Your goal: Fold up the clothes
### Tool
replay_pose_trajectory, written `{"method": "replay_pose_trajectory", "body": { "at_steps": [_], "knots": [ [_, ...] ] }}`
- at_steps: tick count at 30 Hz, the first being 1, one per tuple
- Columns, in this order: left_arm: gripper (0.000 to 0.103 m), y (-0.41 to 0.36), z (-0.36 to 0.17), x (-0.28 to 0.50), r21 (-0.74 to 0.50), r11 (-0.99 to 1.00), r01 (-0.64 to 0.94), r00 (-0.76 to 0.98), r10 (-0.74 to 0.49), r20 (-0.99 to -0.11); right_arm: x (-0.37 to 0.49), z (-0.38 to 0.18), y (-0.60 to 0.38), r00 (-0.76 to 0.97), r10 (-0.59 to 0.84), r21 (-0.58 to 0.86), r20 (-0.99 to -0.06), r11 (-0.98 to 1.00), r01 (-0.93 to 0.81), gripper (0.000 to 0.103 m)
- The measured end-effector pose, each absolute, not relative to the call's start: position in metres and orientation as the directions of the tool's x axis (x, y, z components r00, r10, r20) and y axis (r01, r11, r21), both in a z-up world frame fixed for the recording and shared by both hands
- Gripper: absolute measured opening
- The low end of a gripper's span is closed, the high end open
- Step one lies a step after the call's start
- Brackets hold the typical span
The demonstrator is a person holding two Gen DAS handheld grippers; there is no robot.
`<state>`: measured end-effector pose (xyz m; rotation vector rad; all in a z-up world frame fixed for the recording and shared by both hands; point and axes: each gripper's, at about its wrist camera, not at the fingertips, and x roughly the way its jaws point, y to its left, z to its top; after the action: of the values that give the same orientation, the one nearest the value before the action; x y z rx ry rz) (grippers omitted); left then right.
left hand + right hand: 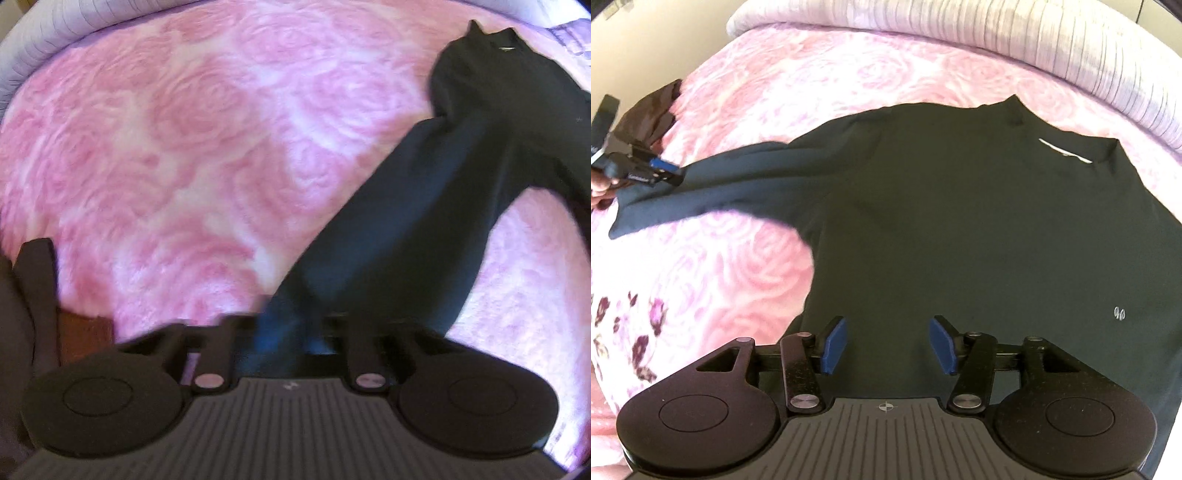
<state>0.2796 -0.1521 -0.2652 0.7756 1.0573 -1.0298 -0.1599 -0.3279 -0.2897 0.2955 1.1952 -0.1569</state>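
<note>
Sleeve (713,181) of dark long-sleeved top (960,229) is pinched near the cuff by left gripper (666,173), fingers clamped on the cloth and holding it off the bed (746,266), stretched out to the side. Body of the top lies flat, spread on the pink rose blanket w/ collar (1067,147) toward the striped pillow (997,40).

Right gripper (888,345) hovers over the hem area, blue fingers (834,345) apart, gripping nothing.

To do this well, my guess: keep sleeve taut, carry it across the chest so it lands straight, no bunching at shoulder; right gripper could pin the body so it doesn't drag.

Writing: white neck label (1065,151), text too small to read; small pale mark (1120,312) low on the front, looks like "90" or a logo, can't say which.
</note>
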Motion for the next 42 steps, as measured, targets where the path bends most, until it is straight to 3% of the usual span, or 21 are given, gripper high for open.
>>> {"method": "replay_pose_trajectory", "body": {
  "at_steps": [6,12,16,23,27,30,33,34,35,39,42],
  "knots": [
    [0.006,-0.137,-0.252,0.302,0.002,0.516,0.856,0.213,-0.349,-0.913,-0.153,-0.296,-0.331,0.352,0.04,0.154,-0.935,0.941,0.302,0.055],
    [0.015,-0.117,-0.239,0.304,0.119,0.604,0.788,0.362,-0.298,-0.883,-0.154,-0.295,-0.313,0.343,0.091,0.189,-0.935,0.946,0.263,0.055],
    [0.015,-0.114,-0.217,0.267,0.167,0.52,0.837,0.389,-0.351,-0.852,-0.158,-0.295,-0.288,0.364,0.115,0.201,-0.924,0.957,0.209,0.055],
    [0.018,-0.16,-0.231,0.146,-0.153,0.27,0.951,0.005,-0.507,-0.862,-0.185,-0.308,-0.242,0.341,0.22,0.309,-0.914,0.922,0.232,0.055],
    [0.018,-0.206,-0.258,0.099,-0.359,0.237,0.903,-0.18,-0.549,-0.816,-0.216,-0.327,-0.248,0.237,0.13,0.199,-0.963,0.935,0.294,0.055],
    [0.018,-0.239,-0.279,0.076,-0.439,0.259,0.86,-0.235,-0.563,-0.792,-0.251,-0.333,-0.274,0.19,0.061,0.135,-0.98,0.902,0.409,0.055],
    [0.018,-0.264,-0.307,0.063,-0.469,0.324,0.822,-0.25,-0.534,-0.808,-0.287,-0.332,-0.298,0.178,0.019,0.107,-0.984,0.859,0.501,0.055],
    [0.013,-0.268,-0.312,0.059,-0.462,0.337,0.82,-0.242,-0.528,-0.814,-0.298,-0.332,-0.304,0.177,0.008,0.1,-0.984,0.851,0.516,0.055],
    [0.0,-0.267,-0.311,0.056,-0.454,0.343,0.822,-0.229,-0.531,-0.816,-0.309,-0.332,-0.309,0.175,0.0,0.094,-0.985,0.843,0.529,0.055],
    [0.0,-0.231,-0.281,0.058,-0.322,0.46,0.828,-0.051,-0.51,-0.859,-0.352,-0.333,-0.329,0.162,-0.018,0.081,-0.987,0.807,0.585,0.055],
    [0.0,-0.195,-0.275,0.066,-0.288,0.543,0.789,0.0,-0.469,-0.883,-0.384,-0.337,-0.343,0.152,-0.02,0.079,-0.988,0.787,0.612,0.055]
  ]
}}
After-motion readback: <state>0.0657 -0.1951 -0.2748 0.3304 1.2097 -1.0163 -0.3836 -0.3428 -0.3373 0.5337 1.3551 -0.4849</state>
